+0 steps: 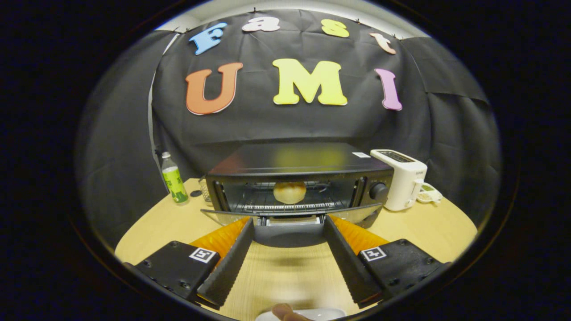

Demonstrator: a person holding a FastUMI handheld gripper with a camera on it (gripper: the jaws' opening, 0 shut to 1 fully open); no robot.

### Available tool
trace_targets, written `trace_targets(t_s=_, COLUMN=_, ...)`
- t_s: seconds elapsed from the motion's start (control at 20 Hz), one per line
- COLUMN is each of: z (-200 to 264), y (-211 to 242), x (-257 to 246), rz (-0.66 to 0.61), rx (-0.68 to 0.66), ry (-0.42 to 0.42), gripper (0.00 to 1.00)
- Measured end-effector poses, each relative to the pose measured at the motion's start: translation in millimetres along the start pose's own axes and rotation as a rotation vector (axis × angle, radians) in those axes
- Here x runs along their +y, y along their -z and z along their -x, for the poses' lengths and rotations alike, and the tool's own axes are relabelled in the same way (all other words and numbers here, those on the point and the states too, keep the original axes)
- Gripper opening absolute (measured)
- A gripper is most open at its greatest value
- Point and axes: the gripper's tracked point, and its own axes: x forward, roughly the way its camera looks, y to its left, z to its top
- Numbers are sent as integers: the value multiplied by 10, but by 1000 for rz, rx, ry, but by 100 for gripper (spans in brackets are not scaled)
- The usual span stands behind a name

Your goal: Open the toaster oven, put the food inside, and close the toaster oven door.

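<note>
Gripper view: the hand-held gripper point(289, 225) has its fingers spread apart with nothing between them except bare worktop point(428, 232); their tips sit just short of the front edge of the lowered door point(290, 217). The toaster oven point(298, 180) stands toward the far edge of the worktop, its door hinged down and lying roughly flat toward the gripper. The food point(289, 192), a round pale bun, rests on the wire rack point(285, 206) inside the cavity, near the middle of the rack. Judged from this layout, opening and loading are complete and the closing step is in hand. The next move calls for bringing the fingers under or against the front lip of the door and swinging it upward until it seats against the oven body; the fingers need not clamp, provided one of them bears on the lip. Contact should stay clear of the control knob point(378, 191) on the right of the oven front. A white toaster point(403, 178) stands just beside the oven on the right, with a small dish point(429, 194) beyond it. A green-labelled bottle point(174, 179) stands near the left edge of the worktop, well apart from the door. None of these appears to obstruct the door's swing. A fingertip point(283, 311) shows at the near edge, behind the gripper.
</note>
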Motion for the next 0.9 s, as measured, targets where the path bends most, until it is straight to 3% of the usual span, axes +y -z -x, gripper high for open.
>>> trace_targets(t_s=0.45, z=218, y=-169, x=10, rz=1, rx=-31, ry=-16, gripper=100)
trace_targets(t_s=0.7, z=660, y=-503, x=77, rz=78, rx=-121, ry=-12, gripper=100)
trace_targets(t_s=0.9, z=1034, y=-618, x=162, rz=53, rx=-135, ry=-35, gripper=100)
